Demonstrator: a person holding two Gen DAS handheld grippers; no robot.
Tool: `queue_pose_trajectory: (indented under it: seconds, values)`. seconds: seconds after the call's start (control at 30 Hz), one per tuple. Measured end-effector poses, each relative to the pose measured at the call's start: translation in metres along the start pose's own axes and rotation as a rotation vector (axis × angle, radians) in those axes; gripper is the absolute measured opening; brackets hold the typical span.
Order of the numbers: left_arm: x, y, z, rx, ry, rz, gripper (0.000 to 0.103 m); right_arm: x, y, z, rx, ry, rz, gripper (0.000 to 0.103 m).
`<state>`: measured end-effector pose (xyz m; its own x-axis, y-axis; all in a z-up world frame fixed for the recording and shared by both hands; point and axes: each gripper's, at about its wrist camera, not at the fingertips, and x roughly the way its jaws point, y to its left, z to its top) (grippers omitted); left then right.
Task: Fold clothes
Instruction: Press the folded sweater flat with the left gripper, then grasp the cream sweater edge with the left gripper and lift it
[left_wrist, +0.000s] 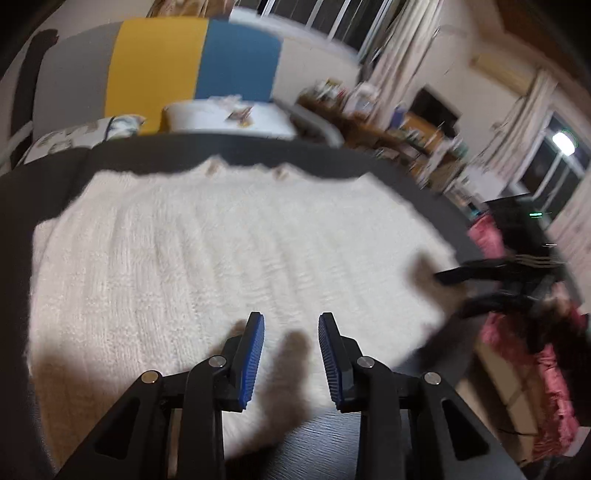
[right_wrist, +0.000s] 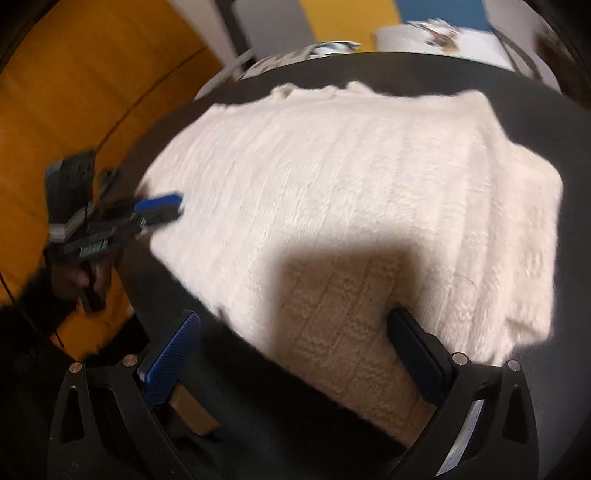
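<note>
A cream knitted sweater (left_wrist: 221, 266) lies spread flat on a dark table (left_wrist: 258, 151); it fills most of the right wrist view as well (right_wrist: 369, 184). My left gripper (left_wrist: 291, 358) hovers over the sweater's near edge, open, nothing between its blue pads. My right gripper (right_wrist: 295, 354) is open wide over the sweater's near hem, also holding nothing. Each gripper shows in the other's view: the right one (left_wrist: 480, 277) at the sweater's right side, the left one (right_wrist: 159, 206) at its left edge, blurred by motion.
The dark table's edge (right_wrist: 258, 406) runs near me. A white pillow (left_wrist: 229, 114) and a wall with yellow and blue panels (left_wrist: 192, 59) stand beyond the table. Pink cloth (left_wrist: 524, 354) lies to the right. An orange surface (right_wrist: 74, 110) is at the left.
</note>
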<state>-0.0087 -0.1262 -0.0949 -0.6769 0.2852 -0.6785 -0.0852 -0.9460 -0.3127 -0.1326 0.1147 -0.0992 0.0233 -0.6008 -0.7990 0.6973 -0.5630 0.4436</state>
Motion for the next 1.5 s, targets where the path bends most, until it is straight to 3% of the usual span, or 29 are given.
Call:
queue_pose_trajectory:
  seconds: [0.03,0.13,0.17,0.23,0.27,0.33,0.43,0.5,0.57,0.67,0.97,1.07,1.23,1.37,1.43,1.5]
  values:
    - [-0.007,-0.001,-0.002,0.010,-0.018,-0.004,0.032,-0.005,0.007,0.002,0.003,-0.018,-0.014,0.103]
    - [0.003,0.012,-0.019,-0.018,0.068,0.068,0.032,-0.012,0.043,0.010,-0.075,-0.099,0.018,0.103]
    - [-0.001,0.018,-0.025,-0.031,0.045,0.056,0.032,-0.009,0.054,0.014,-0.091,-0.110,0.022,0.103]
    - [-0.015,0.032,-0.029,-0.120,0.002,-0.019,0.032,0.007,0.069,0.019,-0.094,-0.101,0.009,0.103]
    - [-0.021,0.040,-0.030,-0.170,-0.015,-0.058,0.033,0.027,0.069,0.020,-0.056,-0.046,0.002,0.103]
    - [-0.044,0.067,-0.035,-0.297,-0.093,-0.100,0.036,0.041,0.063,0.019,-0.027,-0.030,-0.022,0.103]
    - [-0.069,0.122,-0.044,-0.484,-0.182,-0.099,0.041,0.043,0.055,0.017,0.010,-0.054,-0.032,0.103]
    - [-0.078,0.153,-0.050,-0.547,-0.189,-0.023,0.042,0.041,0.047,0.015,0.057,-0.093,-0.008,0.103]
    - [-0.080,0.172,-0.051,-0.580,-0.178,-0.012,0.043,0.041,0.042,0.013,0.085,-0.134,0.006,0.103]
    - [-0.073,0.193,-0.054,-0.629,-0.153,-0.077,0.045,0.044,0.045,0.010,0.076,-0.171,-0.026,0.103]
    - [-0.031,0.212,-0.033,-0.714,-0.055,-0.294,0.047,0.072,0.092,0.014,-0.118,-0.069,-0.289,0.103]
    - [-0.018,0.211,-0.021,-0.673,-0.022,-0.286,0.047,0.074,0.095,0.021,-0.119,-0.044,-0.301,0.103]
    - [-0.006,0.209,-0.011,-0.691,-0.006,-0.287,0.047,0.046,0.096,0.033,-0.097,-0.156,-0.271,0.103]
    - [-0.001,0.211,-0.007,-0.726,-0.010,-0.294,0.047,0.032,0.093,0.040,-0.111,-0.187,-0.312,0.103]
    - [0.001,0.211,-0.006,-0.747,-0.012,-0.316,0.047,0.028,0.081,0.044,-0.071,-0.200,-0.349,0.103]
    - [0.005,0.215,-0.009,-0.823,-0.025,-0.387,0.047,0.025,0.070,0.048,-0.031,-0.213,-0.386,0.103]
